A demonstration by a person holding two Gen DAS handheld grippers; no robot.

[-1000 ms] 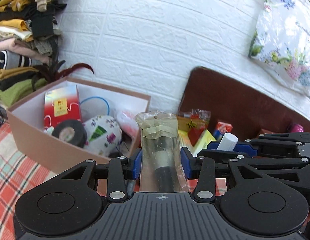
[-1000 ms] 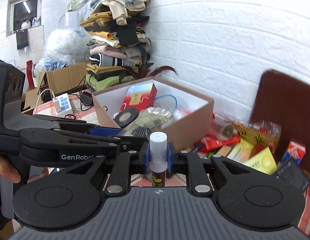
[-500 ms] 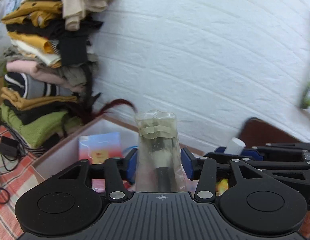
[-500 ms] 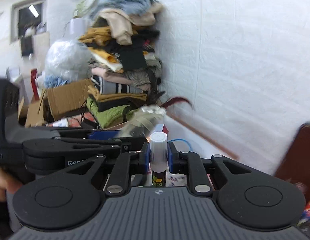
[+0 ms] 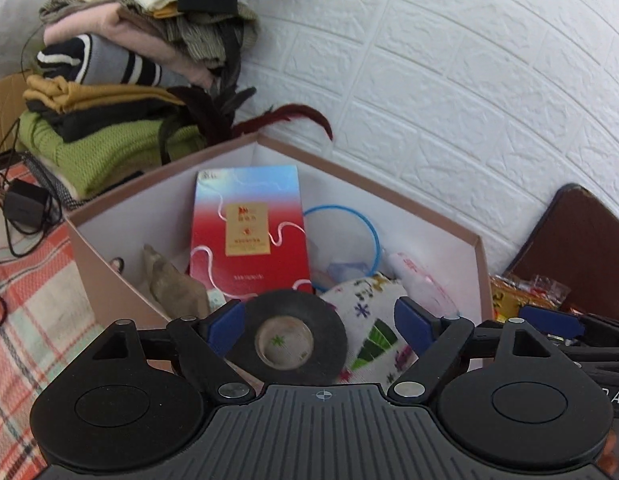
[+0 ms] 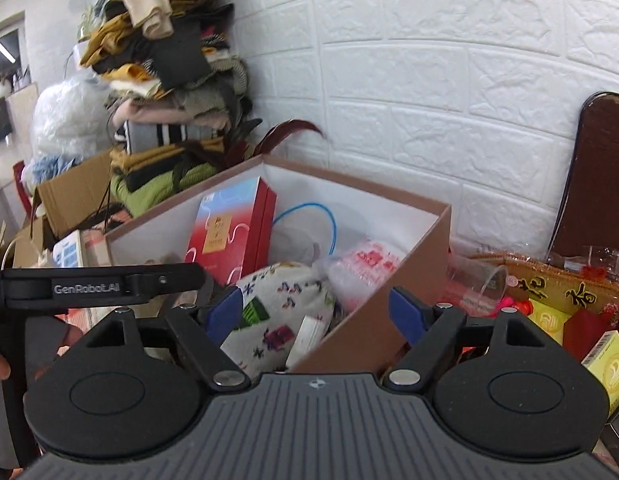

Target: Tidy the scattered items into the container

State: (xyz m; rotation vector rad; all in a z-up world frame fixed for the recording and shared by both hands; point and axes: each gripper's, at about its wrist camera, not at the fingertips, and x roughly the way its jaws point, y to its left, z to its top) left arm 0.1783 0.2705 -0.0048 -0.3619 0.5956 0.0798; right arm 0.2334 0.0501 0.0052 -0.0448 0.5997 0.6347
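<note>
The brown cardboard box [image 5: 361,184] [image 6: 369,332] with a white inside stands against the wall. In it are a red and blue packet [image 5: 247,232] [image 6: 229,232], a black tape roll [image 5: 285,338], a patterned white cloth [image 5: 373,320] [image 6: 285,304], a blue ring [image 5: 369,232] and the clear-bagged item [image 5: 171,284] at its left. A white tube [image 6: 307,338] lies on the cloth. My left gripper [image 5: 321,320] is open and empty over the box. My right gripper [image 6: 317,312] is open and empty over the box's near corner.
A tall pile of folded clothes [image 5: 121,80] [image 6: 169,80] stands left of the box. Scattered snack packets and small boxes [image 6: 557,304] lie right of it, before a dark brown board [image 6: 597,176]. A charger and cable [image 5: 25,208] lie on the checked cloth [image 5: 25,320].
Both grippers moved over the box and opened. The bagged item left the left gripper and the white tube left the right gripper; both now lie in the box.
</note>
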